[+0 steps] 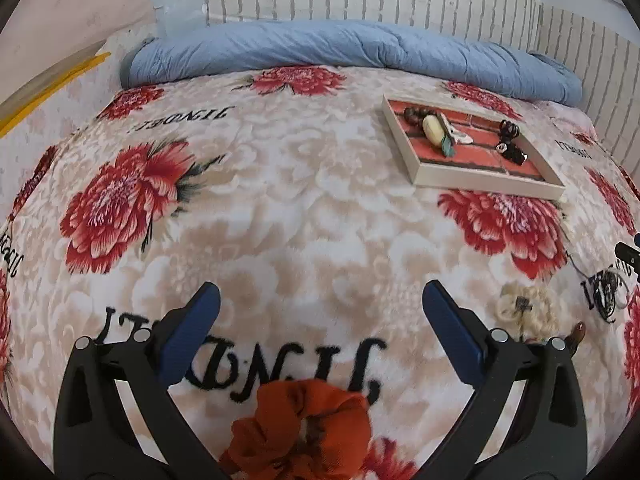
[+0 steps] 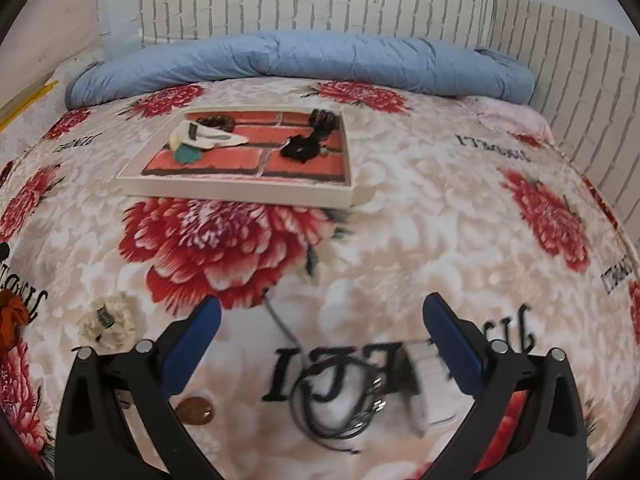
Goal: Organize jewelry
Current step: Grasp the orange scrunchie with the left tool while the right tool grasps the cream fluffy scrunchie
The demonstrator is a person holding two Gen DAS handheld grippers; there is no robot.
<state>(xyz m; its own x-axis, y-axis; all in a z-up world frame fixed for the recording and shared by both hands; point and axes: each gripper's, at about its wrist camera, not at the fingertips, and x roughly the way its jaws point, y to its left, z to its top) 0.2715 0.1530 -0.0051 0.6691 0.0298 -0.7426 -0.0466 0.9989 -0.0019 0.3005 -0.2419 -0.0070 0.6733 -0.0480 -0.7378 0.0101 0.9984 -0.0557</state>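
Note:
A shallow cream tray [image 1: 484, 182] [image 2: 240, 192] with a red brick-pattern floor lies on the floral bed cover. It holds a bead bracelet, a cream and teal piece [image 1: 434, 132] and black hair ties [image 2: 306, 144]. My left gripper [image 1: 320, 300] is open, with an orange scrunchie [image 1: 304, 432] lying low between its fingers. My right gripper [image 2: 320, 312] is open above a dark cord necklace [image 2: 340, 404] lying on the cover. A cream knitted hair tie [image 1: 524, 306] [image 2: 108, 320] and a brown clip [image 2: 196, 410] lie loose between the two grippers.
A rolled blue quilt [image 1: 352, 48] lies along the far side against a white brick-pattern wall. A clear plastic bin [image 1: 176, 0] stands at the back left. The right gripper's tip [image 1: 628, 254] shows at the right edge of the left wrist view.

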